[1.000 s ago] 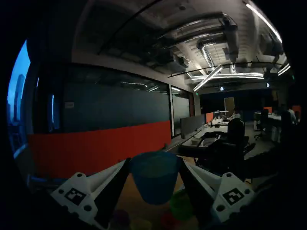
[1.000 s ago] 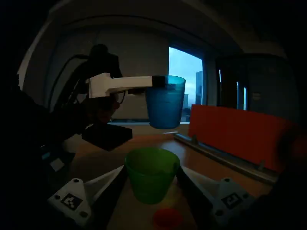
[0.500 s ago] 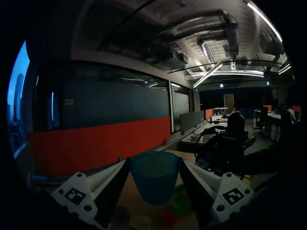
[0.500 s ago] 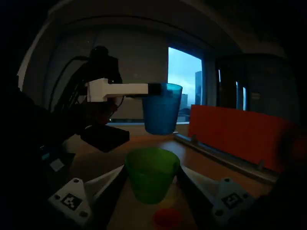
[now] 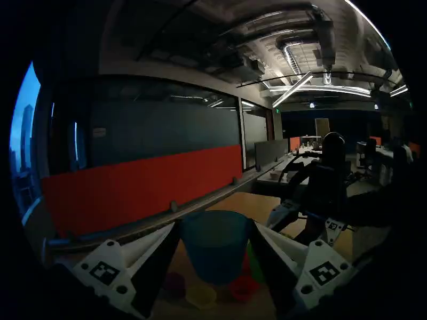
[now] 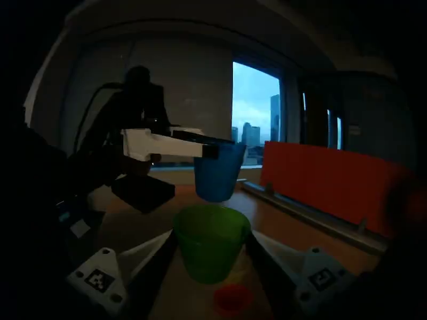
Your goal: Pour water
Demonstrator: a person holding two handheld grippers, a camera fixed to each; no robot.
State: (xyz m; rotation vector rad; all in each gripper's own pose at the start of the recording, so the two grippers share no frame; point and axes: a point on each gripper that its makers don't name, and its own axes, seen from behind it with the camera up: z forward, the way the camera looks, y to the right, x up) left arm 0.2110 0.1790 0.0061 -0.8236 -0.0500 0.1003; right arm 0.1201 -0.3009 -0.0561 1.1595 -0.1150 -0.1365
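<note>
Dimness hides the contents of blue cup (image 5: 215,245) and green cup (image 6: 212,242).

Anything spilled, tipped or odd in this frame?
Nothing stands out. The blue cup hangs roughly upright in the left gripper, the green cup upright in the right gripper. No spill shows on the table, though the light is dim.
</note>
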